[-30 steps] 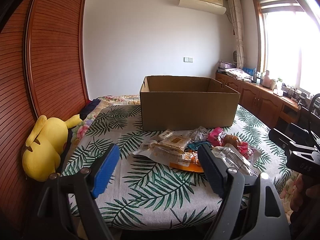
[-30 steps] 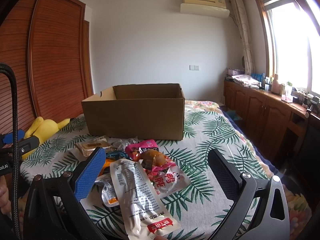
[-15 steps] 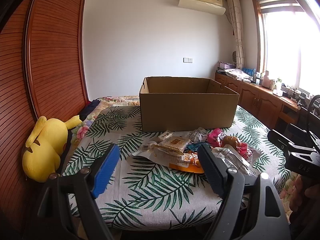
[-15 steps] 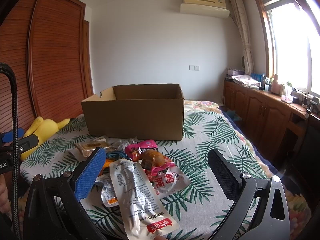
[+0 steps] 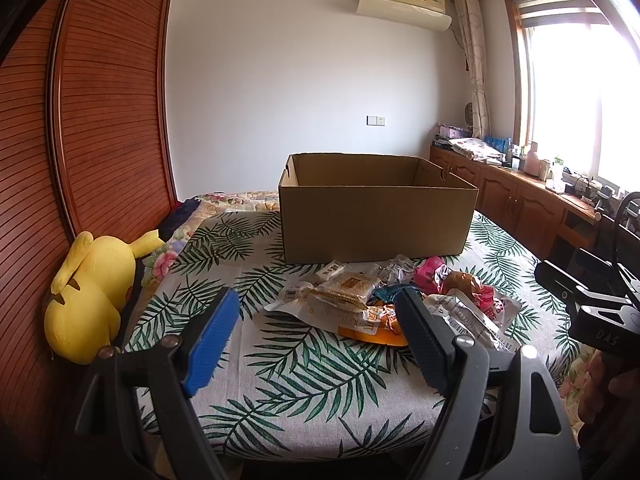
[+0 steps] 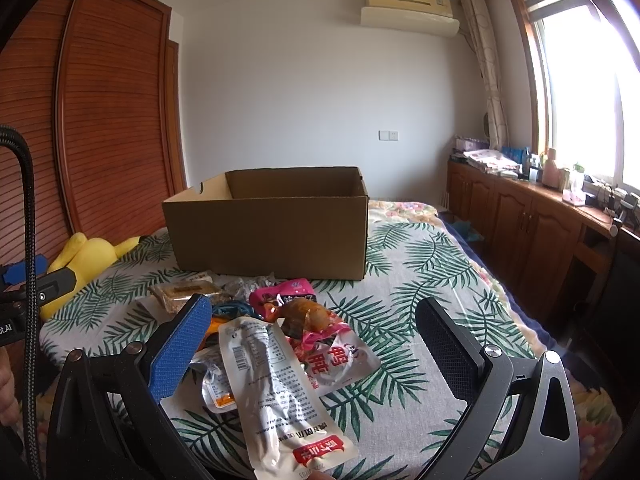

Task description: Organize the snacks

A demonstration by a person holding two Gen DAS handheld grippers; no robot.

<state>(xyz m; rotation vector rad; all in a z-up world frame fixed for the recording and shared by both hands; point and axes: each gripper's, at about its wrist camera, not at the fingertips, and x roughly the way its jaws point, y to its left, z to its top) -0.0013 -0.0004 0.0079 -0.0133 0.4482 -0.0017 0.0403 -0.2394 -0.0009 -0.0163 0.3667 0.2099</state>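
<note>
Bedspread (image 5: 304, 376), leaf print: box (image 5: 376, 220) far; snacks (image 6: 280, 332) near. Left gripper (image 5: 316, 336) and right gripper (image 6: 312, 344) both spread, empty, just short of snacks.

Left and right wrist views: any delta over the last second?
Nothing visibly changed. Both the left gripper and the right gripper stay open and empty, hovering short of the snack pile. The cardboard box sits where it was on the leaf-print bedspread, and no packet has been picked up or shifted.
</note>
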